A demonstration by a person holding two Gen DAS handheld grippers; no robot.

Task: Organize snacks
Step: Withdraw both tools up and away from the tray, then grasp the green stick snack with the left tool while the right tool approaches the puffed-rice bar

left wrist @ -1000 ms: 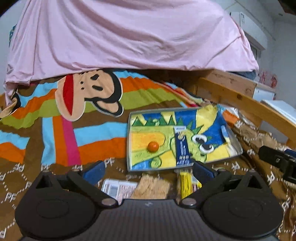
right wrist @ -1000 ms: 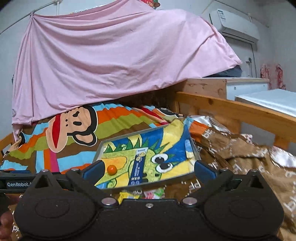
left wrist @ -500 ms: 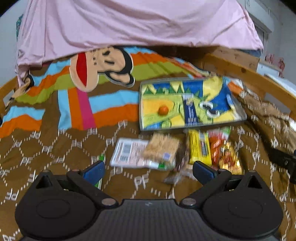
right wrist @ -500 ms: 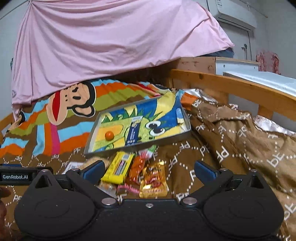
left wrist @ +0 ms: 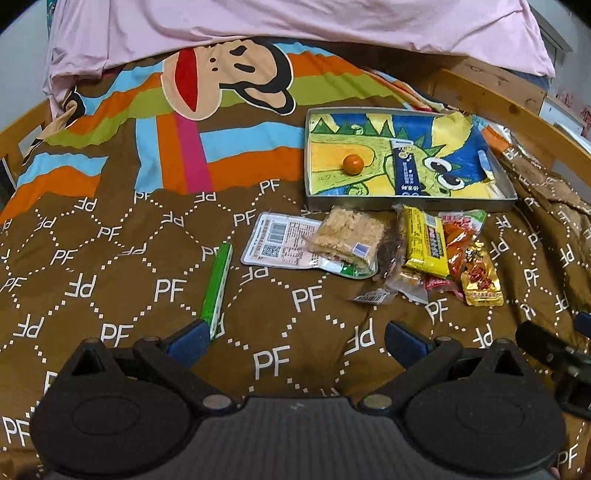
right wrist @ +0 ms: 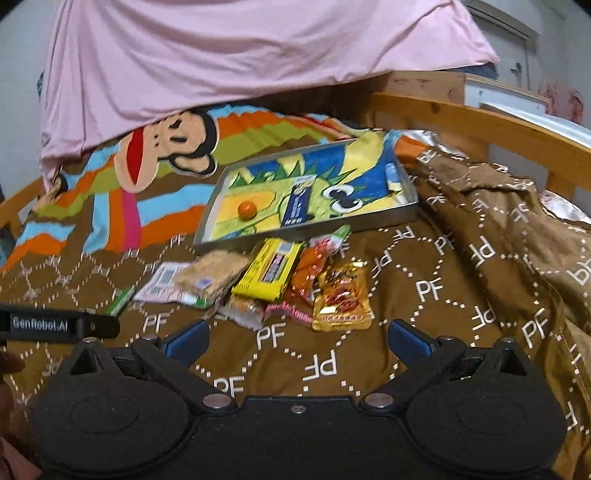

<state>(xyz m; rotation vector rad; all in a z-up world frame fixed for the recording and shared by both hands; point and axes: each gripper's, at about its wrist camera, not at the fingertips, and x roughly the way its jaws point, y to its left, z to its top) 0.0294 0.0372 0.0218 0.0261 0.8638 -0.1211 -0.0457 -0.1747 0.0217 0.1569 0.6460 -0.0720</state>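
A metal tray with a dinosaur print lies on the bed and holds an orange ball and a blue stick pack. In front of it lie several snacks: a white packet, a rice cracker, a yellow bar, an orange packet and a gold packet. A green stick lies to the left. My left gripper and right gripper hover open and empty, short of the snacks.
The brown PF blanket with a monkey print covers the bed. A pink sheet hangs behind. A wooden bed rail runs along the right. Crumpled blanket bunches up at the right. The left gripper's body shows at the right view's left edge.
Both grippers have pulled back and tilted down, bringing the snack pile in front of the tray into full view. Both stay open and empty.
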